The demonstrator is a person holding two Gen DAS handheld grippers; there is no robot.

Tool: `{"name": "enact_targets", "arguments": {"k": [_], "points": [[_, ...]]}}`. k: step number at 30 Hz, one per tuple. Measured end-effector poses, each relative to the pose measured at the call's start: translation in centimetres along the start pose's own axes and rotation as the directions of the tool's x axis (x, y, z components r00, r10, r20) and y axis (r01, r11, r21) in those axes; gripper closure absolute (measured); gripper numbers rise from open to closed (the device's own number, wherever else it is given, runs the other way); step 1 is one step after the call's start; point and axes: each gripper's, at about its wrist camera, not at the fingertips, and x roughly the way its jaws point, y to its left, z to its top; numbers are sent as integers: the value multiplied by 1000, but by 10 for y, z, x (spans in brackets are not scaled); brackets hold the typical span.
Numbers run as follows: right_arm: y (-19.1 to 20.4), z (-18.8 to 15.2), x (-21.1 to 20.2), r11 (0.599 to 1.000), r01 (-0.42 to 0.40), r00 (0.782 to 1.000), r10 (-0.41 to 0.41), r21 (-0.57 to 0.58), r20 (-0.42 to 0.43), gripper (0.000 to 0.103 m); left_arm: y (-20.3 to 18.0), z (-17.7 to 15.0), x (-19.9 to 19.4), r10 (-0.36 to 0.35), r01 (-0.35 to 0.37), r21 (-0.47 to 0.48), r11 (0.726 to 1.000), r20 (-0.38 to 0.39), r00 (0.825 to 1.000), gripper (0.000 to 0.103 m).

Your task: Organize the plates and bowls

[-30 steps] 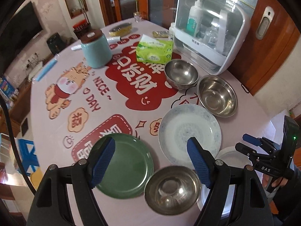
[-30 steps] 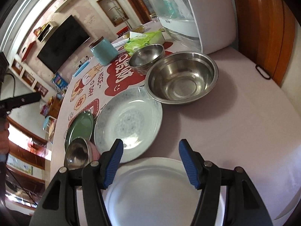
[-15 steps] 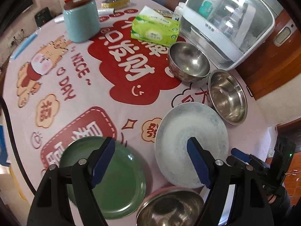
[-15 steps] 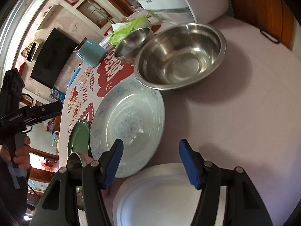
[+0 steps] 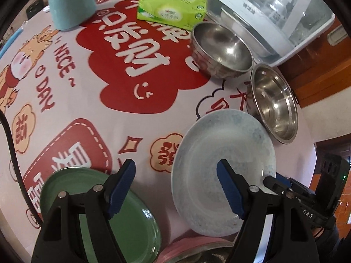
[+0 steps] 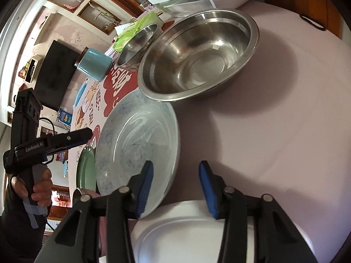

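A pale blue-patterned plate (image 5: pixel 221 164) (image 6: pixel 136 144) lies on the table. A green plate (image 5: pixel 122 217) (image 6: pixel 84 173) lies to its left. Two steel bowls (image 5: pixel 221 46) (image 5: pixel 274 103) stand behind it; the wide one (image 6: pixel 197 54) is close in the right wrist view. A white plate (image 6: pixel 197 230) lies under my right gripper. A pink-sided steel bowl (image 5: pixel 197 252) sits at the near edge. My left gripper (image 5: pixel 175 188) is open above the gap between green and blue plates. My right gripper (image 6: pixel 175 188) is open, its left finger over the blue plate's near rim.
A teal canister (image 5: pixel 70 6), a green tissue pack (image 5: pixel 171 8) and a white dish cabinet (image 5: pixel 269 11) stand at the back of the round table (image 5: pixel 87 100). A wooden door is behind on the right. The table edge runs near the white plate.
Both grippers have moved forward and lower toward the blue plate. The right gripper's left finger now reaches over that plate's rim. Its jaws look somewhat narrower than before.
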Motion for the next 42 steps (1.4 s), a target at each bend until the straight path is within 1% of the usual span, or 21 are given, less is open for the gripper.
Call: {"name": "enact_targets", "arguments": {"k": [1,5,6,11,16,19,20,22,24,26,28,31,35,42], "points": [[-1,1,0,1000,-2,1000,2,3,1,68,-1,0,3,0,0,4,1000,-4,1000,31],[-3,2,1,1000,-11,1000,11,6,4,72,-4,0,14,11,-11,14,1000,-25,1000,33],[-3,2,1,1000,-12,1000,12,7,4,73,-4,0,16,12,-11,14,1000,-30,999,36],[-5,3,2,1000,-19,1000,19,6,-5,82,-4,0,26,7,-7,15,1000,-51,999,39],[-6,4,6,999,-31,999,31,6,-10,87,-5,-2,37,-20,21,12,1000,-77,997,53],[-4,5,8,999,-35,999,35,0,-14,89,-5,-4,41,-36,37,11,999,-85,996,55],[-4,5,9,999,-37,999,37,1,-17,90,-5,-4,41,-42,43,12,999,-80,996,55],[-3,6,10,999,-38,999,38,1,-21,90,-6,-5,43,-63,64,16,998,-82,995,64],[-1,7,12,999,-38,999,38,-1,-23,90,-7,-5,44,-79,81,17,997,-88,993,68],[0,8,12,999,-36,999,36,-2,-24,90,-8,-6,45,-76,79,25,997,-85,993,69],[0,8,13,999,-37,999,37,-1,-25,90,-8,-7,45,-75,77,29,997,-86,993,75],[1,8,13,999,-36,999,36,-5,-29,90,-4,-8,44,-79,80,16,997,-79,994,80],[3,8,14,1000,-27,999,27,-9,-29,90,4,-10,42,-93,93,0,996,-67,993,84],[3,9,16,1000,-24,999,24,11,-28,90,6,-14,40,-80,80,2,997,-44,996,87]]}}
